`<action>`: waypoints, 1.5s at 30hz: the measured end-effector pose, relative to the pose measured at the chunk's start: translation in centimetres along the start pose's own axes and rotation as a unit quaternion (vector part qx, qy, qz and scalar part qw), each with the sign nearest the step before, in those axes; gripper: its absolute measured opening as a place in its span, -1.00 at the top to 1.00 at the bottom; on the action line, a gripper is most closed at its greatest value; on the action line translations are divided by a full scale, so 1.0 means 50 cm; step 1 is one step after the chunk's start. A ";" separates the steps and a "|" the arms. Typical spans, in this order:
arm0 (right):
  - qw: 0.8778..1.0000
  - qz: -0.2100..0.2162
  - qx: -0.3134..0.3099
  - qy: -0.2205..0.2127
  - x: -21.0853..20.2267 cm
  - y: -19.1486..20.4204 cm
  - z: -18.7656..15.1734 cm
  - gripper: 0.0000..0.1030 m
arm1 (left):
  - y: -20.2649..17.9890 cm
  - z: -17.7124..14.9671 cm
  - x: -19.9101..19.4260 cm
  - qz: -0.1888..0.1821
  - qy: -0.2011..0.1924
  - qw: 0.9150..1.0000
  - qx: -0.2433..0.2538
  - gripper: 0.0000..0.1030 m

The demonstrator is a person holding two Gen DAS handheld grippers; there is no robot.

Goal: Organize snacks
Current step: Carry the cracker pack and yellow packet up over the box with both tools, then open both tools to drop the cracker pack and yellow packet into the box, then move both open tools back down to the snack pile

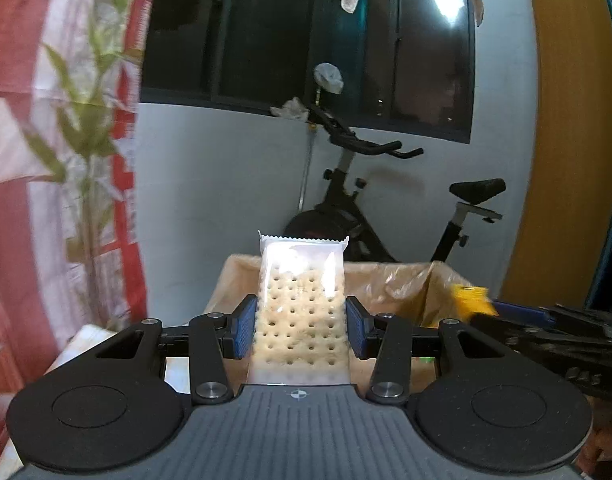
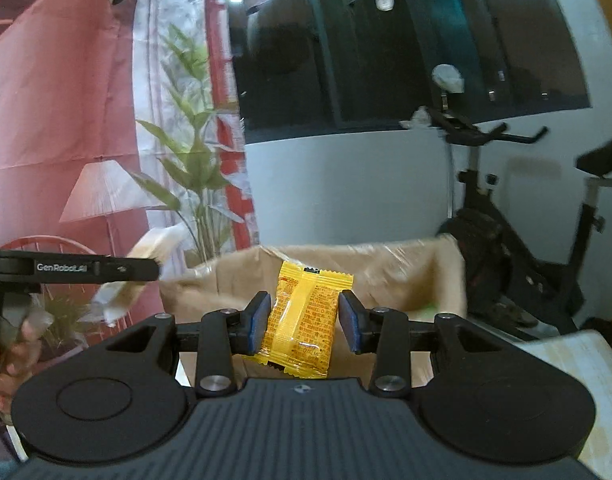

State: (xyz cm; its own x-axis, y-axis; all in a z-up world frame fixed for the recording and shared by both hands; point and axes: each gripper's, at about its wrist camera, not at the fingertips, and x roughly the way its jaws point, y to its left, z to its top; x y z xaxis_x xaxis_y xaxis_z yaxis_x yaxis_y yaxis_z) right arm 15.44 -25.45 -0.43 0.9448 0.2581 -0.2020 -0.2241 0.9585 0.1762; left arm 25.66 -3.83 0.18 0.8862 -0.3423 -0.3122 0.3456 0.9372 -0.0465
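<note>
"GenRobot.AI" — white lettering (small) — on the left gripper.

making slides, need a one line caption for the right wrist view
Right gripper pinches a yellow snack packet above an open cardboard box.

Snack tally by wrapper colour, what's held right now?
Clear-wrapped cracker pack: 1, in the left tool
Yellow snack packet: 1, in the right tool
Total: 2, both in front of the cardboard box
</note>
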 end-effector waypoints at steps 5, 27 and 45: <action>0.998 -0.005 -0.037 0.040 0.118 -0.002 0.061 0.22 | 0.006 0.022 0.099 -0.008 0.036 0.999 -0.016 0.06; 0.993 -0.056 -0.001 0.106 0.140 -0.075 0.047 -0.04 | 0.010 0.000 0.065 0.009 0.025 1.000 0.006 -0.43; 0.998 -0.005 -0.009 0.069 -0.021 -0.039 -0.026 -0.04 | 0.021 -0.140 -0.084 0.026 0.034 0.996 -0.073 -0.40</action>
State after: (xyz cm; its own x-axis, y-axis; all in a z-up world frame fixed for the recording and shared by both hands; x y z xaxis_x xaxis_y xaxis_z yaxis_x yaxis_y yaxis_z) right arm 14.54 -27.43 -1.82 0.9055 0.2616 -0.3341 -0.2201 0.9627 0.1572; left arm 20.17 -0.96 -5.19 0.8772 -0.2921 -0.3810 0.2465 0.9551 -0.1646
